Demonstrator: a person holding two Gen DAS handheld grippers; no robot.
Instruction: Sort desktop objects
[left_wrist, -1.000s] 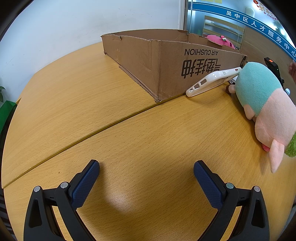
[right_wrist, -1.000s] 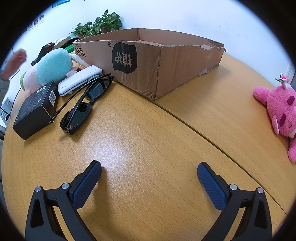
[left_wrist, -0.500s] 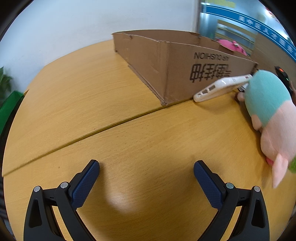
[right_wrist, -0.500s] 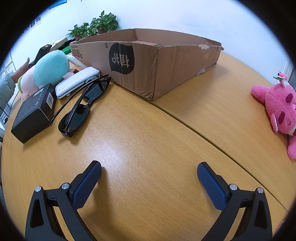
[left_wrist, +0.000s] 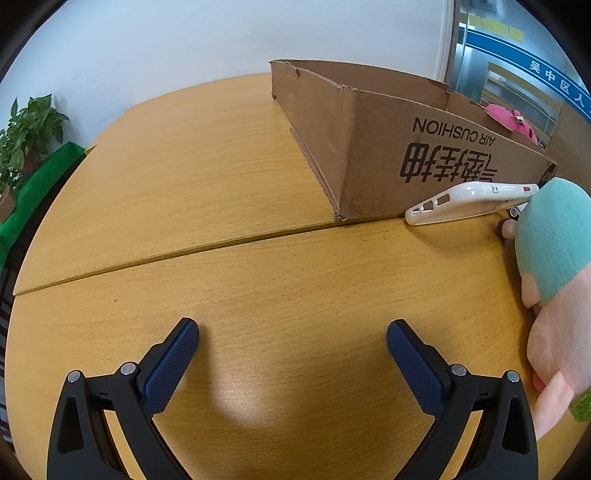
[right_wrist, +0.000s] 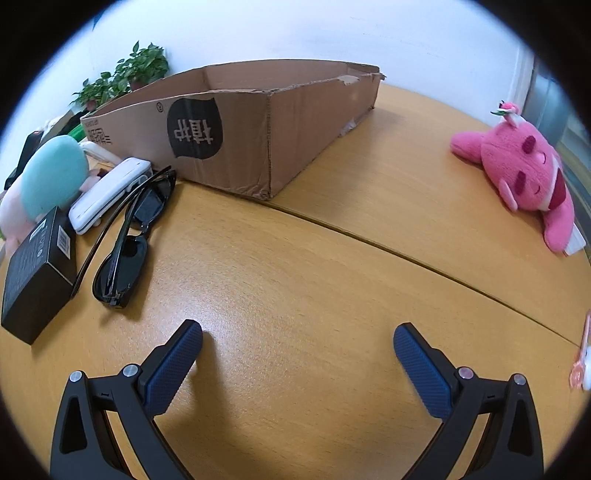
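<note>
Wood-grain laminate forms the tabletop, which is crossed by a dark seam where two curved sections meet. Nearest the camera in the right wrist view, the right gripper is held spread wide with nothing between its blue, cross-hatched fingers, above bare wood. Ahead and to their left, glossy black sunglasses are seen with folded arms, just beside a matte black box bearing a label. Beyond these, a white plastic case is laid against a plush toy with a teal head and pale pink body. A pink plush toy is found far to the right, well apart from the fingers, past the seam. Farthest back, a long, shallow, open-topped cardboard box is set with torn corners and black print on its side.

In the left wrist view, the left gripper is likewise held wide apart and unloaded over bare wood. The teal and pink plush is seen off to the right, the white case leaning at the foot of the cardboard box beyond. Leafy potted plants are seen at the far left against a white wall.
</note>
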